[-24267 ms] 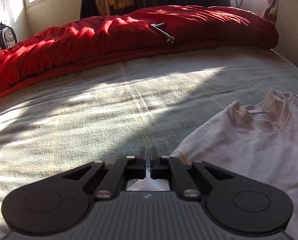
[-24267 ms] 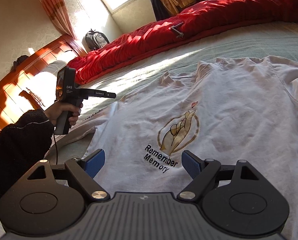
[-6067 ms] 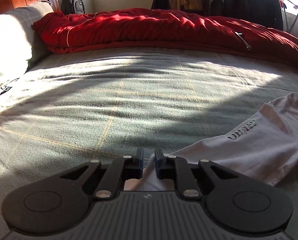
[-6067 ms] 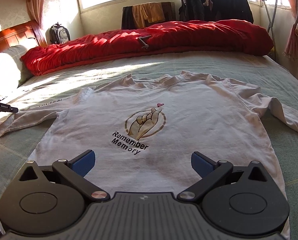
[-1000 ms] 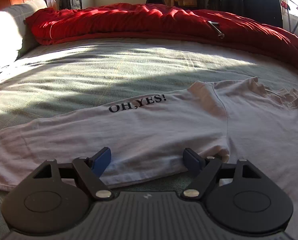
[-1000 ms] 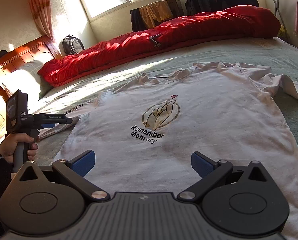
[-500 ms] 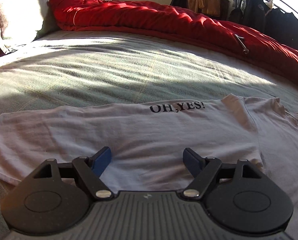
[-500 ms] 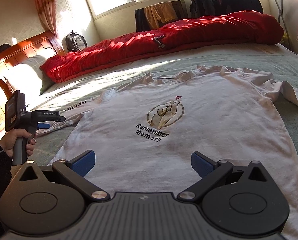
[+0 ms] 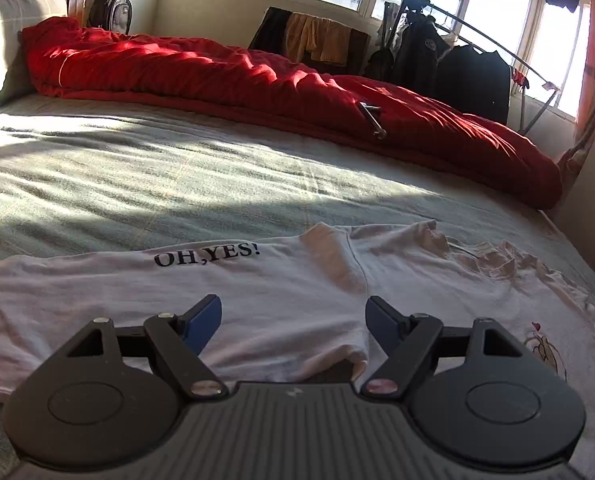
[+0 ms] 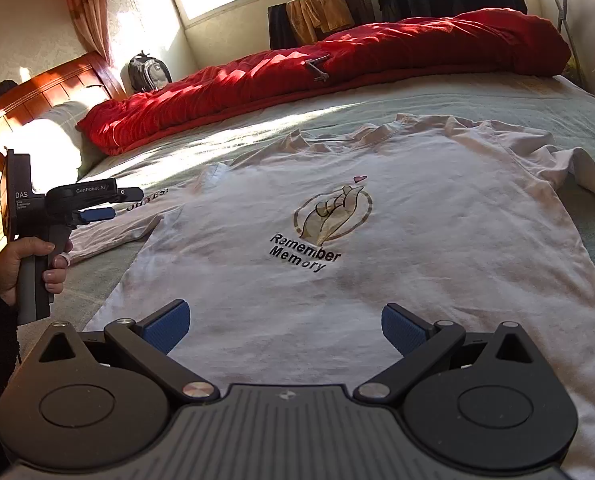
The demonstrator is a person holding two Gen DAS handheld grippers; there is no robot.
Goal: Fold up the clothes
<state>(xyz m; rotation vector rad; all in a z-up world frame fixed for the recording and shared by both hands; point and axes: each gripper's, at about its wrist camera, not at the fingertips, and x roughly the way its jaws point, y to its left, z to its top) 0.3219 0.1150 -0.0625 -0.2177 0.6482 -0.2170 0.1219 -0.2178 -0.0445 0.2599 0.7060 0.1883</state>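
A white long-sleeved shirt (image 10: 377, 216) lies flat, front up, on the green bedspread, with a finger-heart print and "Remember Memory". Its left sleeve (image 9: 177, 292), marked "OH,YES!", stretches out sideways. My left gripper (image 9: 293, 320) hovers open over that sleeve near the armpit, nothing between its blue pads. In the right wrist view the left gripper (image 10: 97, 213) is held by a hand (image 10: 25, 264) at the far left. My right gripper (image 10: 283, 322) stands open above the shirt's lower hem, empty. The right sleeve (image 10: 589, 172) lies crumpled at the far right.
A red duvet (image 10: 337, 68) is bunched along the far side of the bed (image 9: 177, 176), with a metal tool (image 9: 371, 118) on it. A pillow (image 10: 63, 136) and wooden headboard (image 10: 45, 88) stand left. Clothes racks (image 9: 449, 64) and a backpack (image 10: 149, 74) line the window wall.
The left gripper has swung its view to the right and tipped up, so the sleeve text and shoulder seam now sit nearer centre. The right gripper has hardly moved. Both stay open.
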